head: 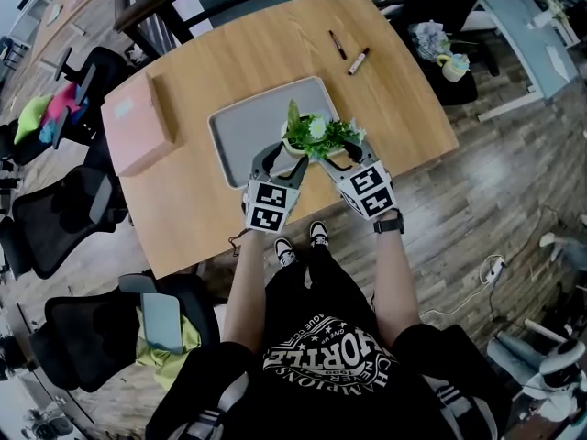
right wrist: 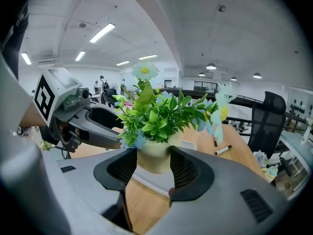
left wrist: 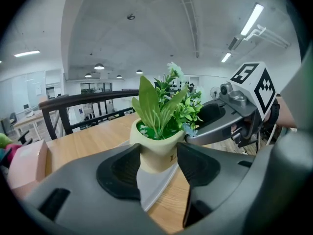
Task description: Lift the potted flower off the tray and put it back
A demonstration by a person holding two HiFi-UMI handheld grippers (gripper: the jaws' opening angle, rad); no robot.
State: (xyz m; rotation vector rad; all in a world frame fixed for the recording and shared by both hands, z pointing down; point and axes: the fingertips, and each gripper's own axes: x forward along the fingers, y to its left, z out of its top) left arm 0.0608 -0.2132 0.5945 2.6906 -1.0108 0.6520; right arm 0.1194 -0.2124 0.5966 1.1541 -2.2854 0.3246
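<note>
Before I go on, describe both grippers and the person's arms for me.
The left gripper and right gripper are matching grey plastic shells with broad curved fingers lined with black ribbed pads. Each carries a white cube with black square markers. Forearms are bare; a black wristband sits on the right wrist.

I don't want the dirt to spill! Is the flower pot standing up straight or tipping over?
Standing up straight. In both gripper views the flower pot has a rim that looks level, and its leaves point upward.
</note>
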